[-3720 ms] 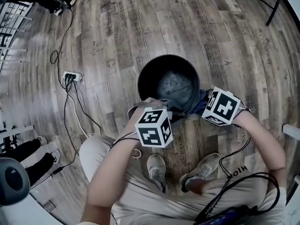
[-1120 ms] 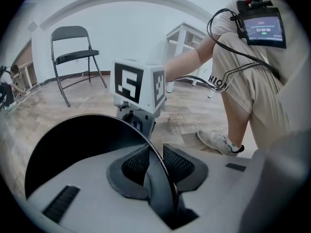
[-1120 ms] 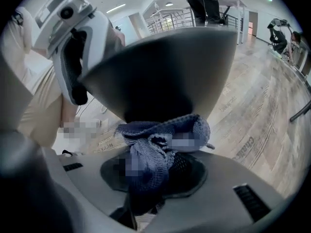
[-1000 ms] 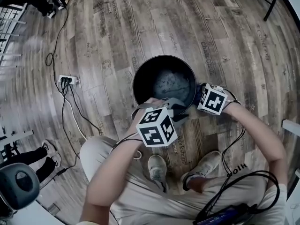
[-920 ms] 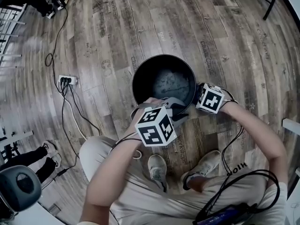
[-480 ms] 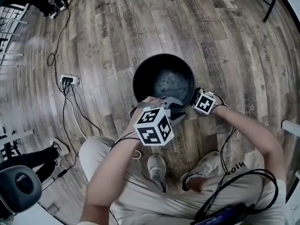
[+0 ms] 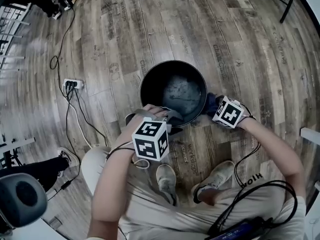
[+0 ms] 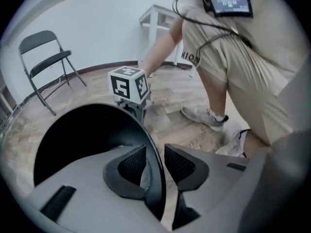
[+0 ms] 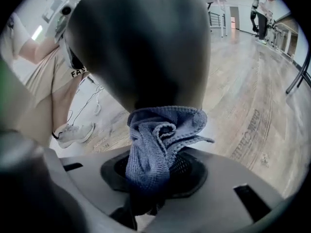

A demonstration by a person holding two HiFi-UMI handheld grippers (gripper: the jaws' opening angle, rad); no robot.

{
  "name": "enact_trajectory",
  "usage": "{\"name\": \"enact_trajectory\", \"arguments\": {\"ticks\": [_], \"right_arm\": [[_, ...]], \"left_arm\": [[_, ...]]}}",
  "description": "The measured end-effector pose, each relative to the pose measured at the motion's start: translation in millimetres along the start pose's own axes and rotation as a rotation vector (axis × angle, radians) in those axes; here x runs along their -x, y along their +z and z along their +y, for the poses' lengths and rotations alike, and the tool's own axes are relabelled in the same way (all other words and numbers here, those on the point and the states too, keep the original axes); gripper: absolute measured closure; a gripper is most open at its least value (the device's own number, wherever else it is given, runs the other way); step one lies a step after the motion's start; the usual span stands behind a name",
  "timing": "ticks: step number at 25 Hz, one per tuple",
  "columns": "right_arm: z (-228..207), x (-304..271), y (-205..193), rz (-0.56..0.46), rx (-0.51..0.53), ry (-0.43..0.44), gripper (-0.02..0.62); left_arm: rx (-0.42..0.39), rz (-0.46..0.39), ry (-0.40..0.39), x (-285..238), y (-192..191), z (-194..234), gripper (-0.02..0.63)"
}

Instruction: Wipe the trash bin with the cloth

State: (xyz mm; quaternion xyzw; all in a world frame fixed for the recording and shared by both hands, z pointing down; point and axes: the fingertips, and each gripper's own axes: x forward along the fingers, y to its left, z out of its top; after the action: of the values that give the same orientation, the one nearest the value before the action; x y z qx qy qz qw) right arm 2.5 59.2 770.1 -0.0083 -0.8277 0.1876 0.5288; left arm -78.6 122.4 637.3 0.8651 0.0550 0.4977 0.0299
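The black round trash bin (image 7: 172, 69) stands on the wood floor in front of my feet. My left gripper (image 7: 167, 118) sits over its near rim. In the left gripper view the rim (image 8: 156, 178) runs between the jaws of that gripper (image 8: 155, 161); they are opening, and a sliver of floor shows beside the right pad. My right gripper (image 7: 218, 109) is shut on a bunched blue cloth (image 9: 163, 135) that presses against the bin's outer wall (image 9: 141, 47). A bit of the cloth (image 7: 210, 103) shows at the bin's right side.
A white power strip (image 7: 72, 84) with cables lies on the floor to the left. My shoes (image 7: 165, 176) stand just behind the bin. A folding chair (image 8: 46, 62) and a white table (image 8: 158, 18) stand near the wall. Dark chair legs (image 7: 290, 4) are at the far right.
My left gripper has slid left along the bin's near rim. The right gripper with the cloth has moved slightly right and down along the bin's outside, so the cloth now shows.
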Motion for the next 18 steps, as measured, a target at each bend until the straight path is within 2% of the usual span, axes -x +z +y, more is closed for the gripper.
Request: {"name": "enact_trajectory", "arguments": {"ticks": [2,4,7,12,15,18], "right_arm": [[7.0,14.4,6.1,0.024,0.033,0.012,0.480],[12.6,31.7,14.0,0.029,0.054,0.026,0.480],[17.9,62.6,24.2,0.026,0.057,0.036,0.480],[27.1,107.4,52.6,-0.019,0.052,0.032,0.480],[33.0,111.5,66.4,-0.041,0.055,0.047,0.480],[29.5,95.0,66.2,-0.020,0.079,0.046,0.480]], "left_arm": [[0.048,-0.081,0.029,8.9,17.8,7.3,0.477],[0.057,-0.108,0.084,11.5,28.8,18.1,0.476],[0.042,-0.085,0.131,3.7,34.9,24.2,0.465],[0.051,-0.059,0.163,-4.0,38.8,28.4,0.468],[0.022,-0.020,0.178,-8.9,36.8,27.4,0.482],[0.048,-0.032,0.174,-11.3,36.6,27.3,0.497]]}}
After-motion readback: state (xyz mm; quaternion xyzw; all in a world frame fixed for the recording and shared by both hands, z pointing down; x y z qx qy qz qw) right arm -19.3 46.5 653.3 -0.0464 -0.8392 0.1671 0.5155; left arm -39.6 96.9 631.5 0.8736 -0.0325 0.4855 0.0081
